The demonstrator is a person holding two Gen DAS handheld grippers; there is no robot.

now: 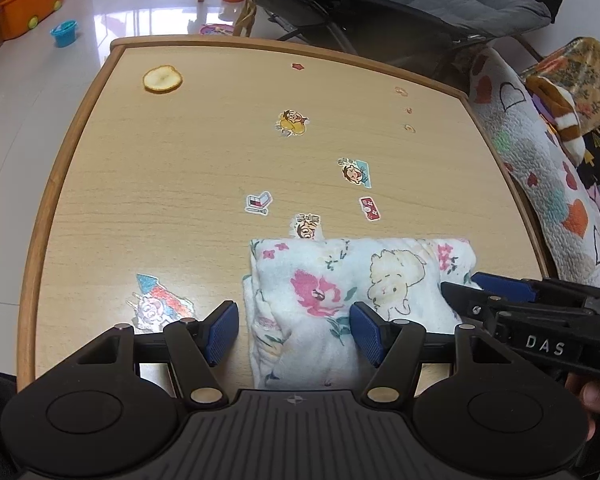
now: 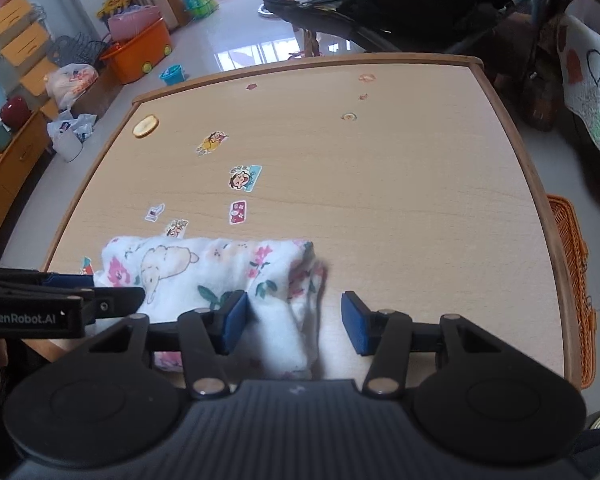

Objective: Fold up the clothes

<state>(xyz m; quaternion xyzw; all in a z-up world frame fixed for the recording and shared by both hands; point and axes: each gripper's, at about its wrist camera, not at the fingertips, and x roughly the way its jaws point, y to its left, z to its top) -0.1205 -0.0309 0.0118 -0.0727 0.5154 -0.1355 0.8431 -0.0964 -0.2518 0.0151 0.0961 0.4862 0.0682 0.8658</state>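
A folded white cloth with pink flowers and a lamb print [image 1: 340,288] [image 2: 220,276] lies near the front edge of the wooden table [image 1: 160,184]. My left gripper [image 1: 294,332] stands open astride the cloth's left end. Its left pad is just off the cloth's edge, and its right pad is over the cloth. My right gripper [image 2: 294,326] is open around the cloth's right end, with a gap between the fabric and its right pad. Each gripper shows in the other's view, the right [image 1: 466,286] at the cloth's right side, the left [image 2: 100,292] at its left.
Stickers dot the tabletop, and a round yellow slice [image 1: 162,79] lies at the far left. A heart-patterned quilt [image 1: 540,184] hangs off the right side. An orange basket [image 2: 570,280] stands beside the table's right edge. A dark folding chair [image 1: 380,8] is behind the table.
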